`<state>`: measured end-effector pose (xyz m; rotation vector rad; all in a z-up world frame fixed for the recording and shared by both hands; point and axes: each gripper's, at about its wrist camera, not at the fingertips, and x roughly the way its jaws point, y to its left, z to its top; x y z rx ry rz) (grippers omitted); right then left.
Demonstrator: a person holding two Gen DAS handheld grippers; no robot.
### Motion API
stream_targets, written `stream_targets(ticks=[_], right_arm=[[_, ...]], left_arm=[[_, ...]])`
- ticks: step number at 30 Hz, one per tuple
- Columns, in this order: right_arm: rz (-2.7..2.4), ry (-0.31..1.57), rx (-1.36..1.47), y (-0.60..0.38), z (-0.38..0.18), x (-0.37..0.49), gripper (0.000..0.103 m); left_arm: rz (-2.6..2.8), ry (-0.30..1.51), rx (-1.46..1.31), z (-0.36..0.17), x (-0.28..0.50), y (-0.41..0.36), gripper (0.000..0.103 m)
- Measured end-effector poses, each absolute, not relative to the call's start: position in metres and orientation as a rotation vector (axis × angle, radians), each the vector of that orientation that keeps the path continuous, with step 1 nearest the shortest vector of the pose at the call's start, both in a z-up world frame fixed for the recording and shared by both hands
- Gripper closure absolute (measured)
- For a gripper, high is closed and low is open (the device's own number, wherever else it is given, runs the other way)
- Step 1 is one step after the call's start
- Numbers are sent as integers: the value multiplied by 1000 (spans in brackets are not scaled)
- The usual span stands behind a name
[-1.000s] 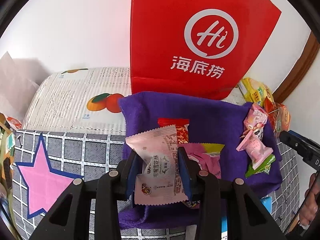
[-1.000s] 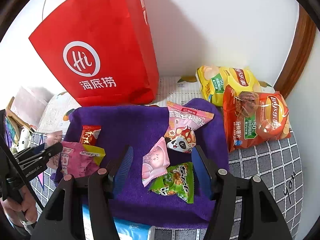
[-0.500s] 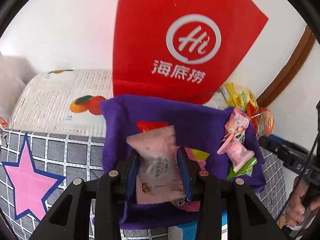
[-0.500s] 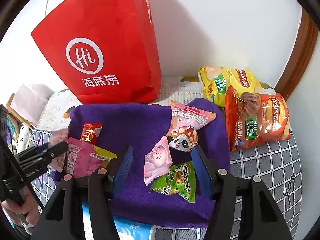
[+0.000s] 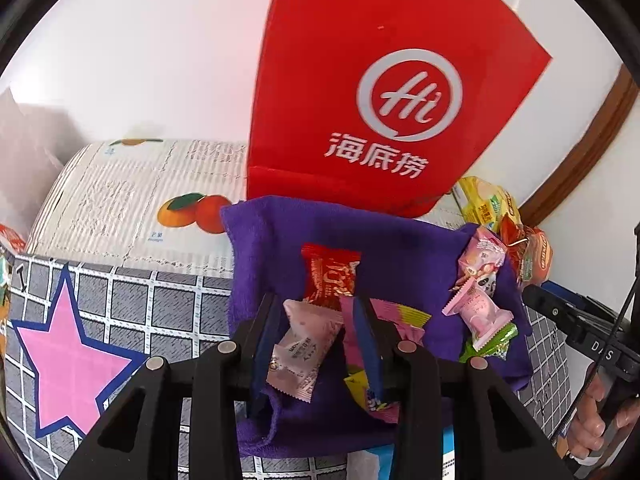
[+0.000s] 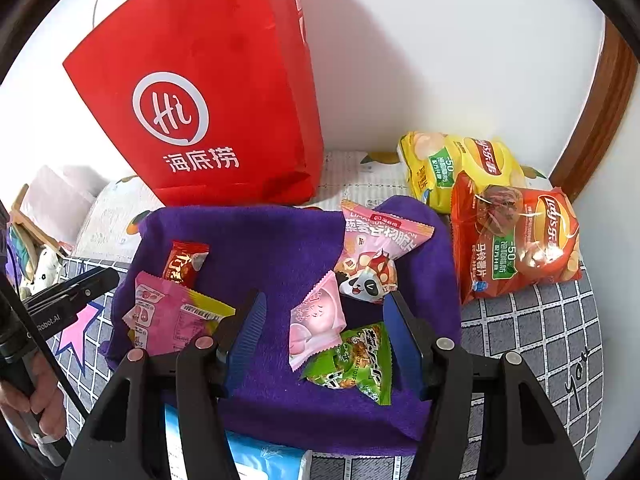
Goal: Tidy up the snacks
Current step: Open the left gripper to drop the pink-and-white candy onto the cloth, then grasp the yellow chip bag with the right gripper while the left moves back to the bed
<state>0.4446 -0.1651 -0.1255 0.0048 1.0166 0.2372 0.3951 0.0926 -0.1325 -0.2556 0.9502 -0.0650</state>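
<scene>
My left gripper (image 5: pixel 316 320) is shut on a pale pink snack packet (image 5: pixel 302 350), held tilted above the purple cloth (image 5: pixel 400 248). A red candy packet (image 5: pixel 330 276) and a pink-yellow packet (image 6: pixel 172 312) lie on the cloth's left part. My right gripper (image 6: pixel 324 320) is open and empty, its jaws on either side of a pink peach packet (image 6: pixel 316 320) and a green packet (image 6: pixel 356 364). A pink panda packet (image 6: pixel 372 252) lies just beyond them. A red paper bag (image 6: pixel 208 92) stands behind the cloth.
Yellow (image 6: pixel 456 164) and orange (image 6: pixel 516 240) chip bags lie at the right by the wall. A fruit-printed box (image 5: pixel 132 196) sits left of the red bag. A blue pack (image 6: pixel 260 456) lies under the cloth's near edge. The checked table cover (image 6: pixel 528 344) shows a pink star (image 5: pixel 68 352).
The left gripper has moved right and forward, and the pale pink packet has tilted and sits lower between its jaws. The right gripper has barely moved.
</scene>
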Motion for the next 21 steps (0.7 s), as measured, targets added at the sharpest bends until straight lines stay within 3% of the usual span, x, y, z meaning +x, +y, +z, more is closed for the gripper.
stream_targets(ticks=[4,6,9,18,21], right_arm=[[248,992,2,-162,-117,438,43],[255,978,-7,-158,-111,433,43],[264,951,-22,-151,-102,420,43],[261,940,-6,-151,-98,338,43],[266,935,2,-155,-104,298,48]], left_arm=[[-84,944,-217,-127,392,84,66],[-96,940,-198,-122,389,80,57],[-106,914,-169,-113,384,74,52],[-130,815,-92,-72,353,58,44],[-123,760,-46,-57,334,53,39]])
